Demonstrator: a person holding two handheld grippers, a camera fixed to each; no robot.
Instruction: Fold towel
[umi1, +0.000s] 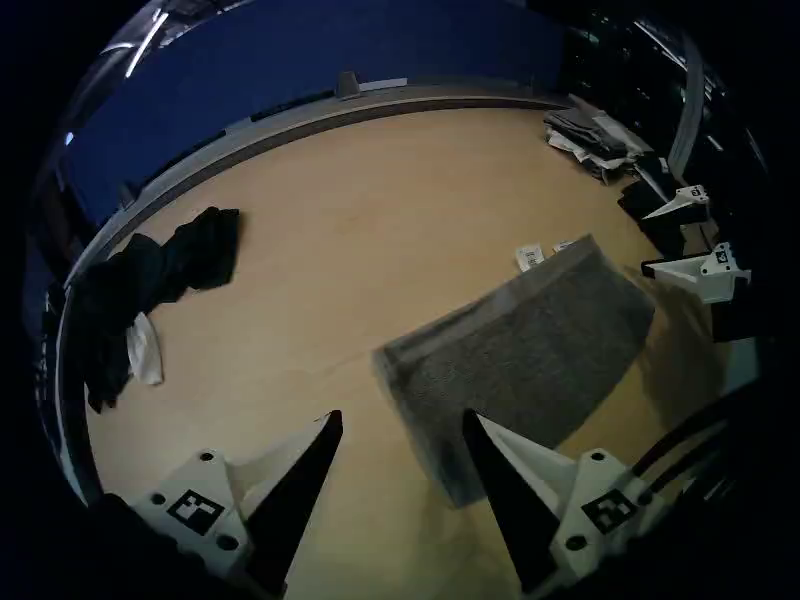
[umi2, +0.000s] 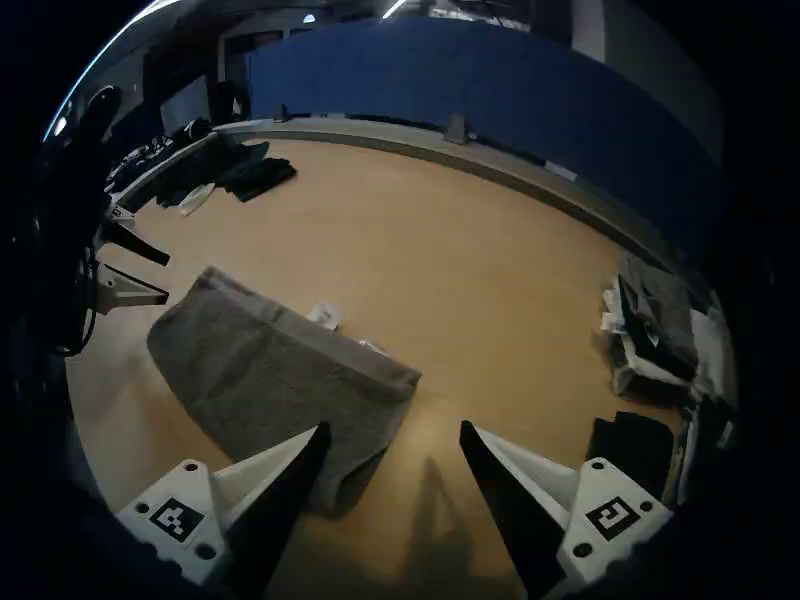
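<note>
A grey towel (umi1: 525, 365) lies folded flat on the wooden table (umi1: 360, 250), with white tags poking out at its far edge. My left gripper (umi1: 400, 440) hovers open just above the towel's near corner, nothing between its fingers. In the right gripper view the same towel (umi2: 275, 375) lies left of centre, and my right gripper (umi2: 392, 445) stands open above the towel's near end. The right gripper's white fingers (umi1: 700, 270) appear at the far side of the towel in the left gripper view. The left gripper's fingers (umi2: 130, 285) show at the left edge in the right gripper view.
A heap of dark clothes with a white piece (umi1: 140, 290) lies at the table's left side. Folded dark and grey cloths (umi2: 655, 330) are stacked at the right edge. A blue partition (umi2: 500, 90) runs along the table's back edge.
</note>
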